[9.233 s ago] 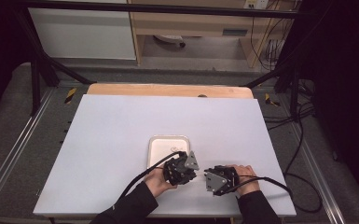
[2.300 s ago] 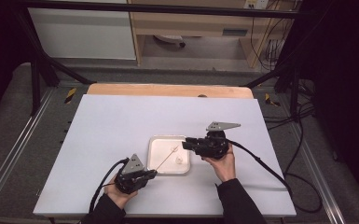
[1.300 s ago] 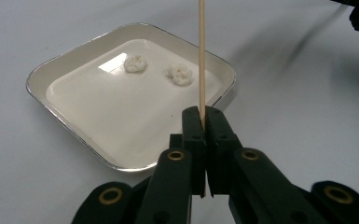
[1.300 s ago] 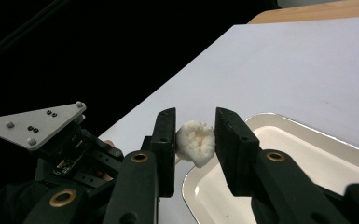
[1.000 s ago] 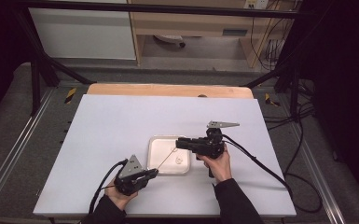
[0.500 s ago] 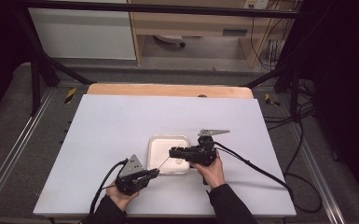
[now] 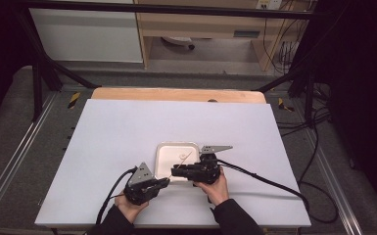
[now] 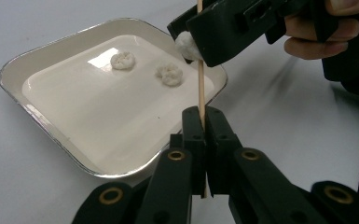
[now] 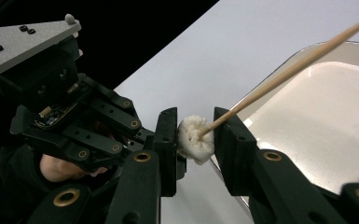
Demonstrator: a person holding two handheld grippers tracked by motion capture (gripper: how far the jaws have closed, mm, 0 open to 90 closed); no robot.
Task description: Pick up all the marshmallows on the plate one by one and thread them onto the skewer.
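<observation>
Skewer (image 8: pixel 199 79): a thin, pale wooden stick, straight and stiff but probably easy to snap if bent, so it is best held low on the shaft, as now. The left gripper (image 8: pixel 201 140) has its jaws pressed together on the stick's lower part, and the stick rises from them over the near edge of the tray (image 8: pixel 37 116). The right gripper (image 9: pixel 195 135) pinches a small white lump (image 9: pixel 194 138) between its jaws; the lump looks soft, crumbly and light, like dough or marshmallow, and the stick's end meets it in the right gripper view, though whether it has pierced it I cannot tell. A firm squeeze would likely crush or tear it; a light grip on its sides seems right. Two more lumps (image 8: pixel 169 73) lie apart in the tray, which is shallow, square with rounded corners, glossy white with a metallic rim. It sits on a matte white table (image 7: pixel 117 132).
</observation>
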